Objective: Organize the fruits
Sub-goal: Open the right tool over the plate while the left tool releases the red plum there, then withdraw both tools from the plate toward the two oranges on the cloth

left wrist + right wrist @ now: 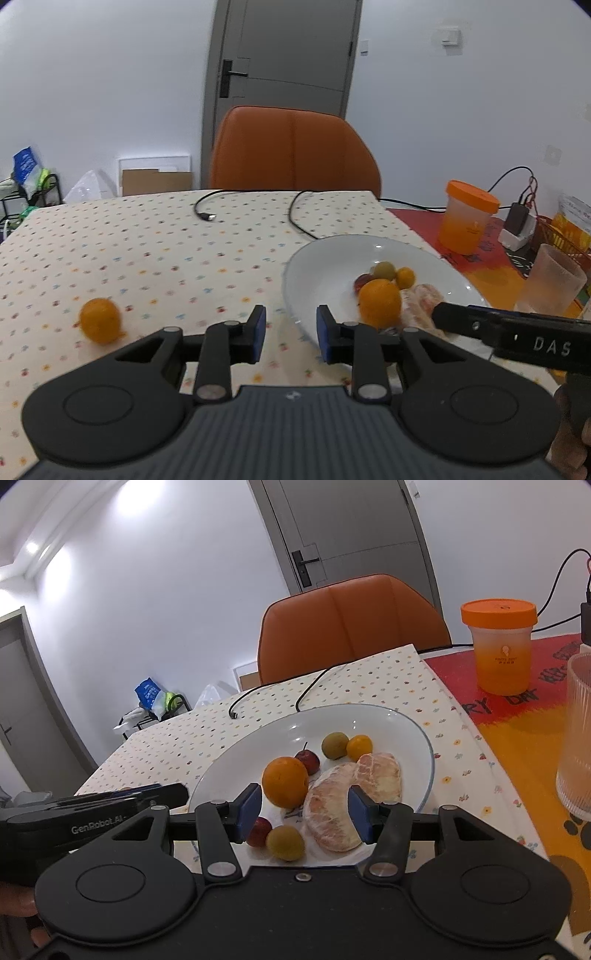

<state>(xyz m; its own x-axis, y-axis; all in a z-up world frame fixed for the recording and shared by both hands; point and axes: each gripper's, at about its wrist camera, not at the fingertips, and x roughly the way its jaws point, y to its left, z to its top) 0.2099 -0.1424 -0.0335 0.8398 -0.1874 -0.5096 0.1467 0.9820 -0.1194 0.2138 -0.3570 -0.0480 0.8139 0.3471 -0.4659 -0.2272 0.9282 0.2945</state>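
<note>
The desk (147, 236) carries a dotted cloth. On it lie a white plate (413, 734), one orange (100, 320) and two black cables (207, 206). An orange-lidded cup (498, 646) stands right of the plate.

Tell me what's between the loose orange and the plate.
Only bare dotted tablecloth between the loose orange and plate, seen in the left wrist view.

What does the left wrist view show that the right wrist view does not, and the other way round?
Only the left wrist view shows the loose orange lying on the dotted tablecloth, outside the plate. Only the right wrist view shows the peeled pomelo pieces fully, and two small fruits at the plate's near edge. Both show the white plate, the orange on the plate, the orange-lidded cup and the orange chair.
</note>
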